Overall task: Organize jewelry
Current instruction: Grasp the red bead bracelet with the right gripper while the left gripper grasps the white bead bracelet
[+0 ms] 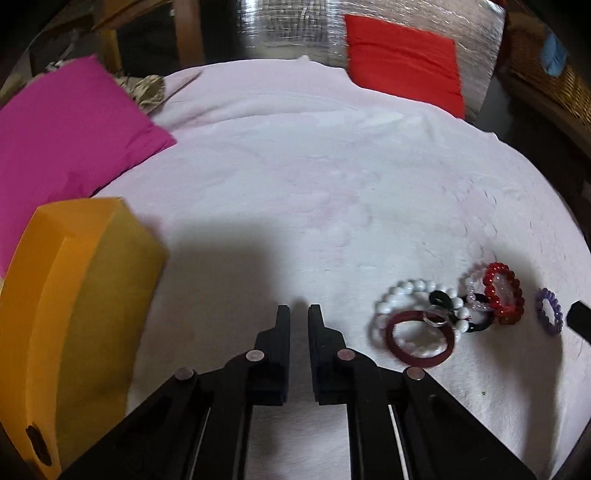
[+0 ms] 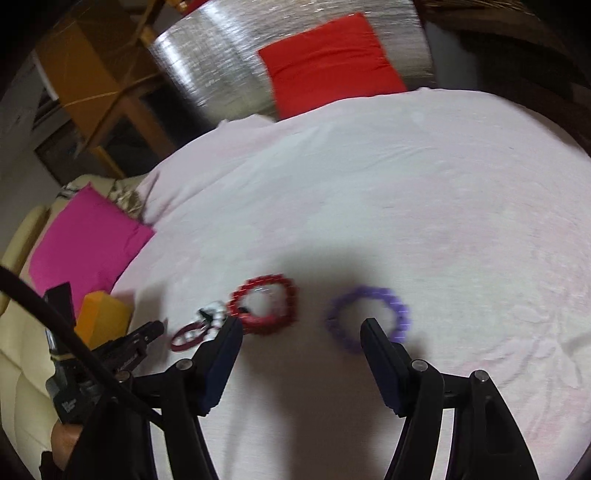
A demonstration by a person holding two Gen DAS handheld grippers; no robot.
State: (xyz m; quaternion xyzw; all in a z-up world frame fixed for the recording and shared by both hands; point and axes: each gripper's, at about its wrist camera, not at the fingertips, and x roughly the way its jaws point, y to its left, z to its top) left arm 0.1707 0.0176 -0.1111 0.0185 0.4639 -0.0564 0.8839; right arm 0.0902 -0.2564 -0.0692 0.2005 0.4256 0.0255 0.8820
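Observation:
A pile of jewelry lies on the pale pink cloth: a white bead bracelet, a dark red bangle, a red bead bracelet and a black ring piece. A purple bead bracelet lies apart to the right. My left gripper is nearly shut and empty, left of the pile. An orange box stands at its left. My right gripper is open above the cloth, its right finger over the purple bracelet, with the red bracelet beside its left finger.
A magenta cushion lies at the back left and a red cushion at the back against a silver surface. A wicker basket stands at the far right. The left gripper shows in the right wrist view.

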